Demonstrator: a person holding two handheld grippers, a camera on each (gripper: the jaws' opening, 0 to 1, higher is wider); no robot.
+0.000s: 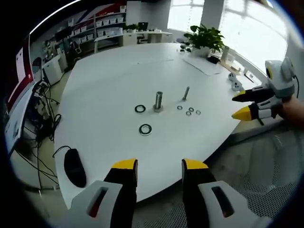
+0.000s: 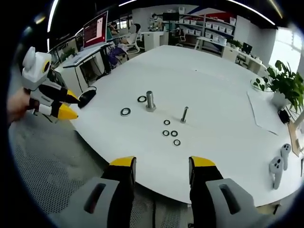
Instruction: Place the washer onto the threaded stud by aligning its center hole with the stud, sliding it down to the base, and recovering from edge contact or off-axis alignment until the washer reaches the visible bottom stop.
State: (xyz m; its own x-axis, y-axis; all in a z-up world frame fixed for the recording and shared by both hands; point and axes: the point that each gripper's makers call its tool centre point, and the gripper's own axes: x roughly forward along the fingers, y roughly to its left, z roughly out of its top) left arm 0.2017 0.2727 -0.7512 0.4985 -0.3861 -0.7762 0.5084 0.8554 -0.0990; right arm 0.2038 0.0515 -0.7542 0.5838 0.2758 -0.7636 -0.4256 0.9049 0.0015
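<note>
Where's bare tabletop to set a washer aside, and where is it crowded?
Free: the broad white stretch beyond the large stud, toward the far desks, and the near edge strip in front of the small washers. Crowded: the centre, with both large washers, the small bolt, and the potted plant corner with papers.

left gripper view: off table (image 1: 109, 85) edge | right gripper view: opposite edge | shared: tabletop

Your desk (image 1: 109, 85) was plain white. Both tongs, left (image 1: 160, 167) & right (image 2: 161, 165), had yellow tips on black jaws w/ grey bodies. Big stud (image 1: 158, 100) was silver-grey; washers (image 1: 145, 129) were dark rings. Plant (image 1: 205, 37) was green, mouse (image 1: 74, 166) black.
</note>
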